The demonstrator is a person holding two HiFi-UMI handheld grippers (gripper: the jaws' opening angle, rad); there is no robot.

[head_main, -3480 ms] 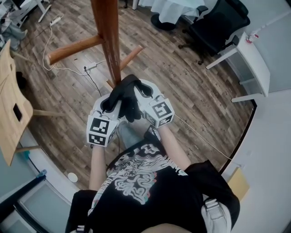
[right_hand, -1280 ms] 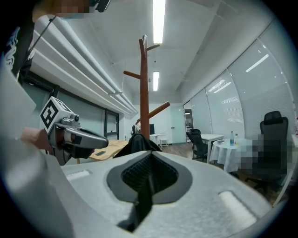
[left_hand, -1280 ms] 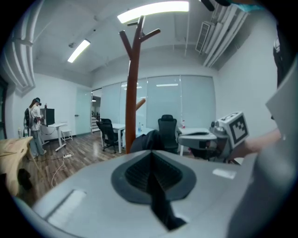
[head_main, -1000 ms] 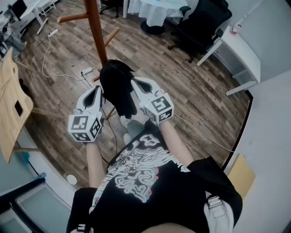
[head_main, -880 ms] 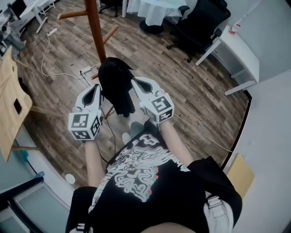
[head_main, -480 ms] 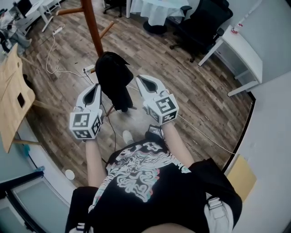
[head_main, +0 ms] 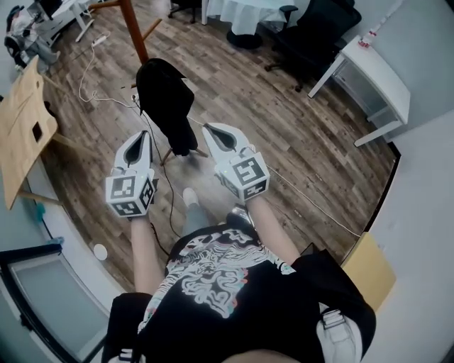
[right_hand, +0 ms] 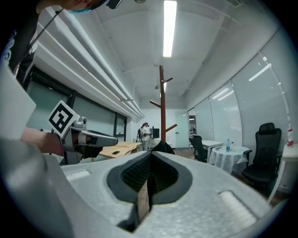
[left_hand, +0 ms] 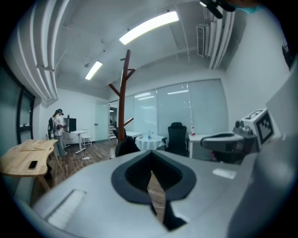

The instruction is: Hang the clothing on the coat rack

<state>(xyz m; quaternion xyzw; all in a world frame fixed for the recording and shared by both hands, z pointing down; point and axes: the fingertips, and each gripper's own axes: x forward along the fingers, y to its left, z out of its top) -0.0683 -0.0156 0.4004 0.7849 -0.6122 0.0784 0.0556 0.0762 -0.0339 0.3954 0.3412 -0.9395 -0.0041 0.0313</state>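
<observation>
The black clothing hangs from the brown wooden coat rack, draped down over its lower part. Both grippers are pulled back from it, on my side. My left gripper is shut with nothing in it, below and left of the garment. Just right of the garment's lower end, my right gripper is also shut and empty. In the left gripper view the rack and the clothing stand well ahead of the closed jaws. The right gripper view shows the rack and clothing ahead too.
A light wooden table stands at the left, and cables trail over the wood floor near the rack. A black office chair, a white desk and a white-clothed round table are at the back right. A person stands far off.
Both grippers have drawn back from the clothing, which stays hanging on the rack. The rack and garment now sit farther away, toward the upper left of the head view.
</observation>
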